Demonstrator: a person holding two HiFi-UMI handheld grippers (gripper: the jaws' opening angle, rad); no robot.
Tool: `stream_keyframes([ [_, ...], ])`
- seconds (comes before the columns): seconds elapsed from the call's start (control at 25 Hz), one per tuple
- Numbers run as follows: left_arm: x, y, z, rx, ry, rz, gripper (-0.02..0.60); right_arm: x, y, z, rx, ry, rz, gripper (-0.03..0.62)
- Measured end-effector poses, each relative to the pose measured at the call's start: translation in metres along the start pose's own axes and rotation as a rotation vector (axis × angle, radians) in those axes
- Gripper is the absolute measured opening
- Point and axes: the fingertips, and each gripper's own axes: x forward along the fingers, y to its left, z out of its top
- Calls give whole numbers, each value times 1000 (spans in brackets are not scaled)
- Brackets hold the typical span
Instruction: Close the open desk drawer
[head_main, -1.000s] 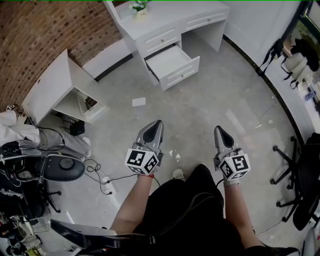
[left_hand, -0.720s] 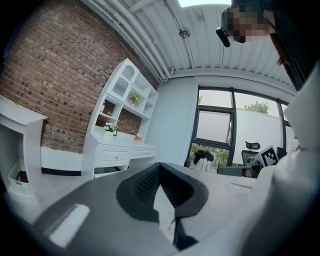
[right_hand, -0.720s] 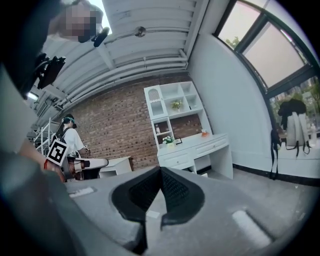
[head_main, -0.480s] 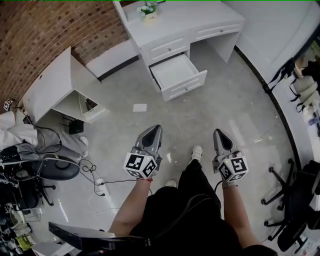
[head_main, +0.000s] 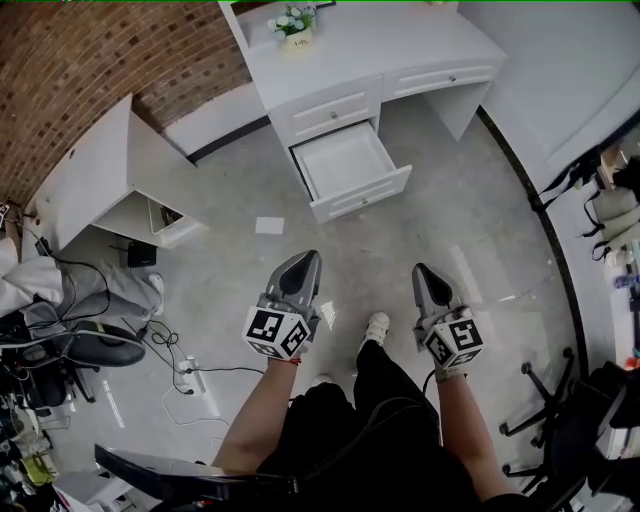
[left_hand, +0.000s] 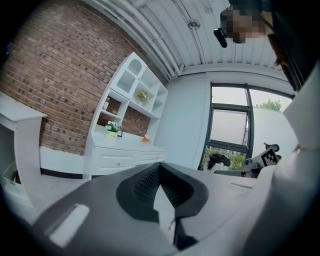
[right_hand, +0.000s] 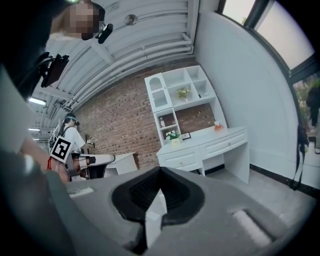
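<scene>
The white desk (head_main: 340, 50) stands at the top of the head view, with its open drawer (head_main: 350, 170) pulled out over the grey floor and nothing inside it. My left gripper (head_main: 306, 260) and right gripper (head_main: 423, 272) hover side by side well short of the drawer, both pointing towards it. Each is shut with nothing between its jaws. The left gripper view has the left gripper (left_hand: 159, 166) below the desk (left_hand: 125, 150). In the right gripper view the right gripper (right_hand: 160, 171) also sits below the desk (right_hand: 200, 147). The jaws hide the open drawer in both gripper views.
A white cabinet (head_main: 110, 170) lies left of the desk. A paper scrap (head_main: 269, 225) lies on the floor between me and the drawer. Cables and a power strip (head_main: 190, 372) trail at the left by an office chair (head_main: 90, 345). Another chair (head_main: 560, 430) is at the right.
The person has stepped forward, so the desk and open drawer sit nearer and more centred. Both grippers stay shut and keep their place in front of the body.
</scene>
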Motion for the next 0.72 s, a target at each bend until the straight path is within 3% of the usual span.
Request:
stream_keyframes([
  [0.48,71,16,-12,-18,3,98,3,58,-70,-13,7,84,105,0],
  [0.72,88,22,-30,-40,31,115,3,77,-87,-25,35,100,109,0],
])
